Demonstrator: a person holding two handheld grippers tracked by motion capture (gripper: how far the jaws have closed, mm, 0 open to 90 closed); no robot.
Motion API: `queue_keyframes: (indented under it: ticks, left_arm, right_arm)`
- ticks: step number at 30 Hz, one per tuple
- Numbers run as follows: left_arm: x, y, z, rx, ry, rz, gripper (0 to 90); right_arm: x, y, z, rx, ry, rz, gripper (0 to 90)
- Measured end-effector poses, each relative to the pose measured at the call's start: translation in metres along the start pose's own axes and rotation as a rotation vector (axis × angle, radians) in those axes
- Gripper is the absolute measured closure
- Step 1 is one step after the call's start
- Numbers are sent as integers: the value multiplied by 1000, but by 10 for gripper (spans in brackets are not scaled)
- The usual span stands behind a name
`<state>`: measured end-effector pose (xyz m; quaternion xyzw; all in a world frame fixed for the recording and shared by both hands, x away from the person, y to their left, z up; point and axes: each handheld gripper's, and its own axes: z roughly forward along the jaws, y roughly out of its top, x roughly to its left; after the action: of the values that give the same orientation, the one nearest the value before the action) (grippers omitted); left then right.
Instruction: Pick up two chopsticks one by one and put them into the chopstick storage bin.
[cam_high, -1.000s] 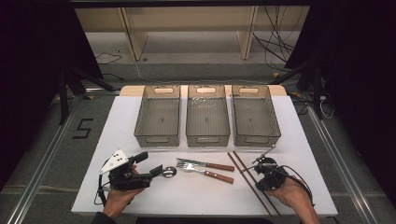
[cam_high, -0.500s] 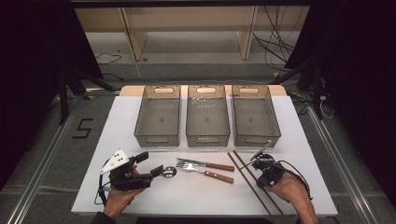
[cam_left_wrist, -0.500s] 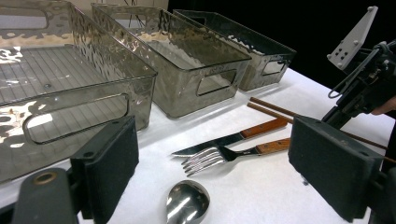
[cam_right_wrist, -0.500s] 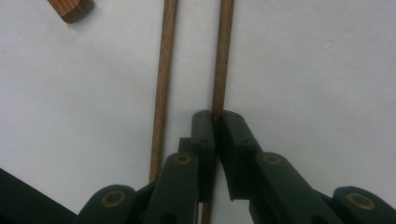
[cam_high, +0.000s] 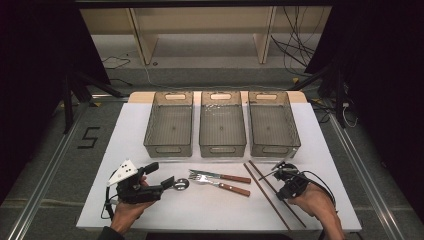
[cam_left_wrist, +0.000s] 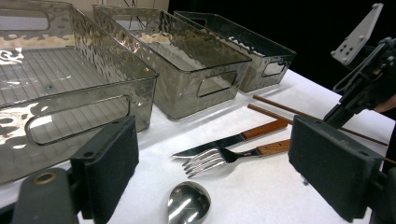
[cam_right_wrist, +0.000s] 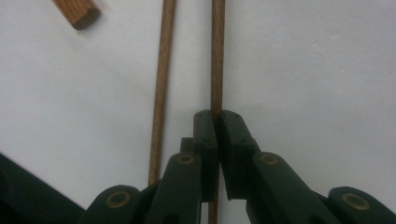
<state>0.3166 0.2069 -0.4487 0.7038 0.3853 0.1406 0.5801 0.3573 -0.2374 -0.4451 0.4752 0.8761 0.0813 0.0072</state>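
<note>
While the three bins (cam_high: 222, 125) stand untouched in a row at the far side of the counter (cam_high: 125, 130), the change is at the near right. The right tongs (cam_right_wrist: 217, 116) have just been closing and now pinch one chopstick (cam_right_wrist: 217, 56), which lies flat on the counter just beside its mate (cam_right_wrist: 163, 70). Judgement: grasp made, lift pending. The left tongs (cam_left_wrist: 212, 172) gape wide over the spoon (cam_left_wrist: 188, 204), holding nothing.

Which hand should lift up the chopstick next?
Right. The right gripper is already shut on one chopstick. The left gripper stands open by the spoon, farther away.
</note>
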Motion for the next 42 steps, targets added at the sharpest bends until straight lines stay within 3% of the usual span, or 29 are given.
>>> queue_keyframes:
  ticks: [6,10,18,32,42]
  left_arm:
    - [0,0,0,0,2,1,156]
    - [0,0,0,-4,4,-4,156]
    - [1,0,-1,-5,7,-5,156]
    - [2,1,-2,-14,4,-9,156]
    - [2,2,-2,-15,1,-11,156]
  right_arm:
    - [7,-2,-19,-77,30,-37,860]
    - [17,5,-35,-196,76,-77,860]
    - [27,36,-49,-375,159,-84,860]
    - [54,93,-57,-516,236,-79,860]
    - [76,129,-54,-582,249,-69,860]
